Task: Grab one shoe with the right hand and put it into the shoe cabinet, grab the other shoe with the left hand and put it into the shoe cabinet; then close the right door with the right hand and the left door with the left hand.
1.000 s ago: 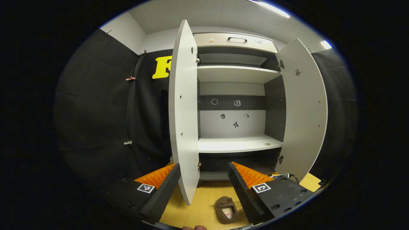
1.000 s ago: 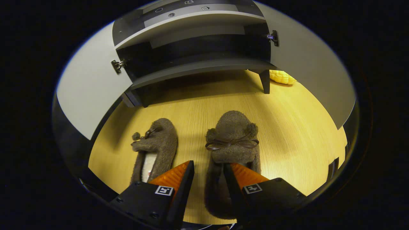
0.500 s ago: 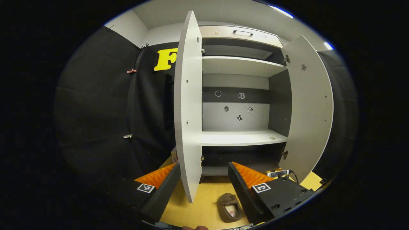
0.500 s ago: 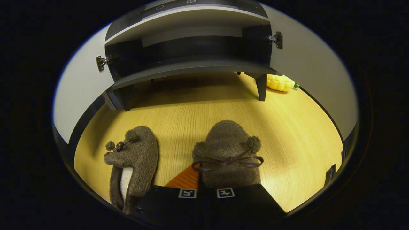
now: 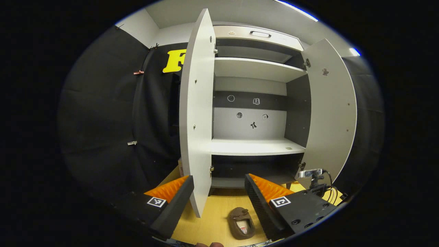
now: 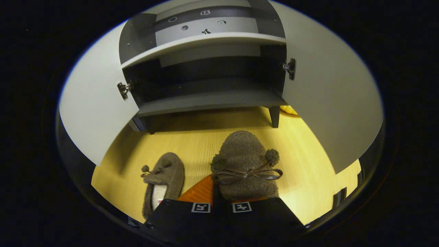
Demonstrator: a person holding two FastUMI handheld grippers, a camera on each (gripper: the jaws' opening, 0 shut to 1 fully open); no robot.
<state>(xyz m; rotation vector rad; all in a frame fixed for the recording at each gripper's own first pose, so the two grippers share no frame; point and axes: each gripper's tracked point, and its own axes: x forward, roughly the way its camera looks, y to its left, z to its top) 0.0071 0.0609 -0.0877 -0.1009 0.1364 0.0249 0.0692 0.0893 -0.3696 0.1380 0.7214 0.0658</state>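
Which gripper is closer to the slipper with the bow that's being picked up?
Right. The right gripper is shut on that brown slipper. The left gripper hangs open above the other slipper, facing the cabinet.

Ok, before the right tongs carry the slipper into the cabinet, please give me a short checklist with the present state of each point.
1. Right tongs closed on the held slipper: ok, both fingers press its heel end.
2. Right door open enough: ok, it is swung wide.
3. Left door out of the path: ok, also open.
4. Bottom shelf free to take the slipper: ok on the front part; the dark back cannot be told.
5. Other slipper waiting on the floor: ok, it lies apart from the held one.
6. Left tongs ready: ok, open and holding nothing.
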